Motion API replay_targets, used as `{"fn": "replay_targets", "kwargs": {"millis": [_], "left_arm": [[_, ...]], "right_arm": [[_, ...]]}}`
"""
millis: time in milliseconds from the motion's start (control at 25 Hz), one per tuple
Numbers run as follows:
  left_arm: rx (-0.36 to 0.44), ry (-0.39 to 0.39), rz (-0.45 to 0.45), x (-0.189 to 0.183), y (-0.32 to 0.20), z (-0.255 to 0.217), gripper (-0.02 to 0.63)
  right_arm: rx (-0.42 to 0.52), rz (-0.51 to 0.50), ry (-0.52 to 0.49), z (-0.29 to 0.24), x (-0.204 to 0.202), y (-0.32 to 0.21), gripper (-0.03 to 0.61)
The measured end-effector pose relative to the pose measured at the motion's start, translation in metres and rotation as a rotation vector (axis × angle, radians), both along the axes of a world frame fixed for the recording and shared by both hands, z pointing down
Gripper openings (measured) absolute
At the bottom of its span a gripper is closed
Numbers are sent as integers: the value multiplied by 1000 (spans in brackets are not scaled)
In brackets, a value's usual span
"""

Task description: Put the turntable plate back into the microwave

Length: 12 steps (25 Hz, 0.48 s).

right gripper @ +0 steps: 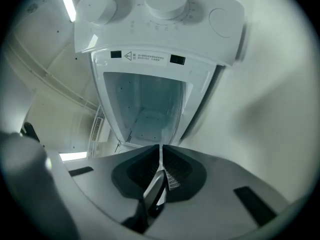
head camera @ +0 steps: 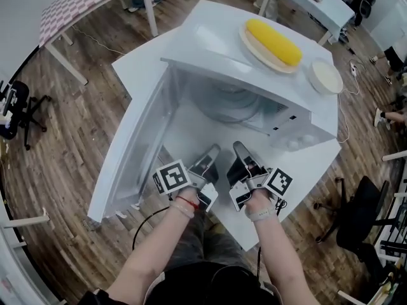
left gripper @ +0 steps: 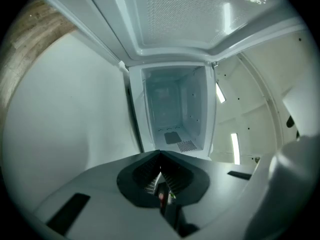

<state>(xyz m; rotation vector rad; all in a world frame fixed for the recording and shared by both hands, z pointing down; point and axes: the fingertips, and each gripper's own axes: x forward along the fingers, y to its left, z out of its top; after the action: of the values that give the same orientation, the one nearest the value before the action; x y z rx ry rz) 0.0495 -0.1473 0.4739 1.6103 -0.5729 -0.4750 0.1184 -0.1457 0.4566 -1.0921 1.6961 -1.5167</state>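
The turntable plate [head camera: 227, 103] seems to lie already inside the microwave [head camera: 210, 43], showing only faintly as a glassy round on the cavity floor. The left gripper [head camera: 212, 151] and right gripper [head camera: 240, 148] hover before the opening, jaws pressed together on nothing. What is left, I judge, is to swing the open door [head camera: 137, 151] shut.

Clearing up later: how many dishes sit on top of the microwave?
2: a plate holding a yellow corn cob near the middle, and a white dish toward the right edge.
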Motion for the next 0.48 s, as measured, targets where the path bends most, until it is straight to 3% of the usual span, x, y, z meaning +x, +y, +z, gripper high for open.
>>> {"fn": "replay_targets", "kwargs": {"millis": [480], "left_arm": [[111,-89,68,0,53,-29,12]], "right_arm": [[30,-92,35,-25,-6,52,20]]}}
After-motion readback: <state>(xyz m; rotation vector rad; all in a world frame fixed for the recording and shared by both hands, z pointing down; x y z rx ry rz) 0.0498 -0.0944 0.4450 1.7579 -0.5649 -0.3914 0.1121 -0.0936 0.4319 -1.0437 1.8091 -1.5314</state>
